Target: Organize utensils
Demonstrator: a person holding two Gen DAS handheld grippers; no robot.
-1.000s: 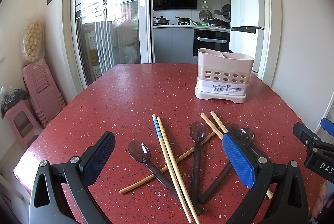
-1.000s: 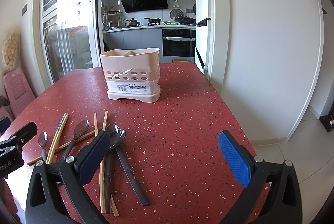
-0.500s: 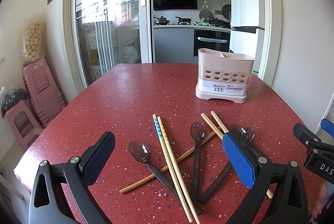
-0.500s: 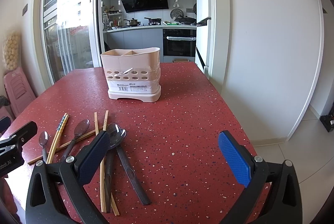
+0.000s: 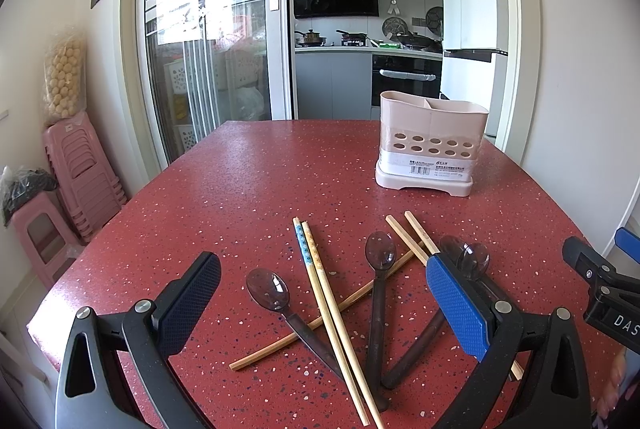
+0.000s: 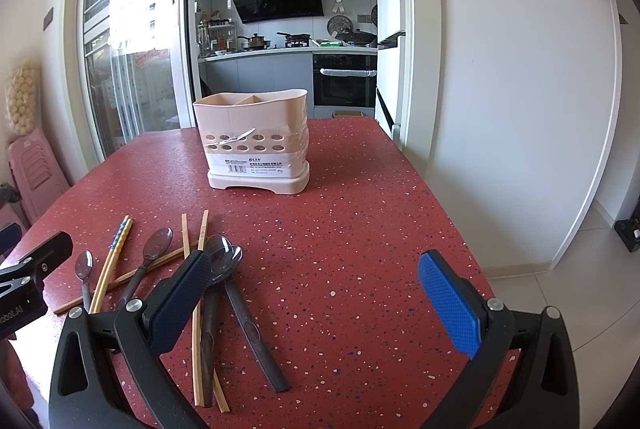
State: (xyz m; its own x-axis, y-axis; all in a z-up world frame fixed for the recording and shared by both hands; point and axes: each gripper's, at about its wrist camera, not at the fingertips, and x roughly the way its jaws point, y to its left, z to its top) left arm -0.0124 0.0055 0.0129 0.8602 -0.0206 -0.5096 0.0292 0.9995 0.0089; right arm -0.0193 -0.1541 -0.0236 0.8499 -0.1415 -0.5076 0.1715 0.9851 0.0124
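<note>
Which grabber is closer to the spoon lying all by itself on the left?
Left. The left gripper hangs right over that spoon; the right gripper is off to its right.

- Left gripper [image 5: 322, 293] — its right pad covers the near ends of the plain chopstick pair [image 5: 416, 235] and part of the two overlapping spoons [image 5: 466, 257].
- Patterned chopsticks [image 5: 320, 281] — near tips cut off by the lower edge.
- Utensil holder [image 6: 256, 141] — label print too small to read; compartment interiors hidden by its walls.
- Right gripper [image 6: 314, 293] — left pad hides a dark spoon handle [image 6: 208, 329] midway.
</note>
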